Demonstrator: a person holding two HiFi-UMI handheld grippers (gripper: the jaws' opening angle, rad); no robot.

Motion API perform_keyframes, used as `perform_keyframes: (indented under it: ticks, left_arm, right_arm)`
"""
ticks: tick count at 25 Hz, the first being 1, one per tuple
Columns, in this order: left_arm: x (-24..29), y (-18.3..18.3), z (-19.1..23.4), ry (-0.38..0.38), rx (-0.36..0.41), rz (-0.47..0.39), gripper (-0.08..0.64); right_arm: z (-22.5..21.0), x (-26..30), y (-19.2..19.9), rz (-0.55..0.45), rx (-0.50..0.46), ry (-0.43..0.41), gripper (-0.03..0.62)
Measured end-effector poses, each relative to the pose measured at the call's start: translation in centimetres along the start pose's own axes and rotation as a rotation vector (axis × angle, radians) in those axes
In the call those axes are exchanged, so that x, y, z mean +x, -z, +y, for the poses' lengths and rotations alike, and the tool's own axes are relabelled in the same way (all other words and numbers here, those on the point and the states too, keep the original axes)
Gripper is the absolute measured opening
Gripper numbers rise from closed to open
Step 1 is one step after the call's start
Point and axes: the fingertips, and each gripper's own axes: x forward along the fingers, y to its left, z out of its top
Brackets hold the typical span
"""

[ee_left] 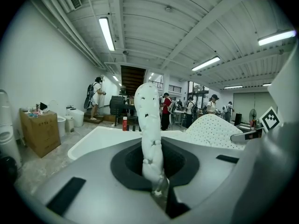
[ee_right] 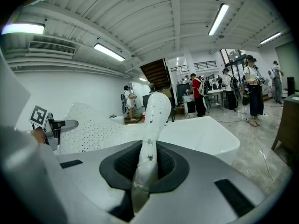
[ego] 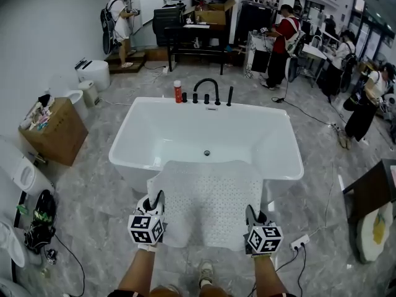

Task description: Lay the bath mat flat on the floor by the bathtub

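Lower centre: left tool [ego: 157, 202] and right tool [ego: 250, 215] each pinch a near corner of the white perforated bath mat [ego: 207, 193], draped over the bathtub [ego: 260, 111] rim, keeping it spread, presumably for lowering onto the floor [ego: 93, 203].

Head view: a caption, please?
Left gripper and right gripper hold a white perforated bath mat draped over a white bathtub.
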Motion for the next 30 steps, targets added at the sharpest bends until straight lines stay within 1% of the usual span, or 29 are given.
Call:
perform_keyframes:
  ticks: [7, 11, 14, 21, 26, 30]
  left_arm:
    - [-0.7, 1.1, 2.4, 0.008, -0.006, 0.004, 0.035]
    - [-1.0, 2.5, 3.1, 0.023, -0.024, 0.002, 0.035]
    - [-1.0, 3.9, 3.4, 0.037, -0.02, 0.005, 0.035]
    - [-0.3, 8.0, 4.0, 0.055, -0.001, -0.009, 0.035]
    - [0.3, 11.8, 5.8, 0.051, 0.015, -0.027, 0.035]
    - [1.3, 15.3, 6.9, 0.043, 0.009, -0.035, 0.035]
  right_arm:
    - [0.7, 0.5, 1.5, -0.01, 0.006, 0.041, 0.049]
    - [1.1, 0.4, 2.7, -0.016, 0.005, 0.063, 0.049]
    - [1.7, 0.2, 4.1, -0.017, 0.01, 0.077, 0.049]
    - [1.9, 1.0, 9.1, -0.032, 0.018, 0.101, 0.049]
    - [1.9, 3.3, 13.2, -0.064, 0.033, 0.11, 0.049]
    - [1.8, 5.6, 16.2, -0.075, 0.034, 0.11, 0.049]
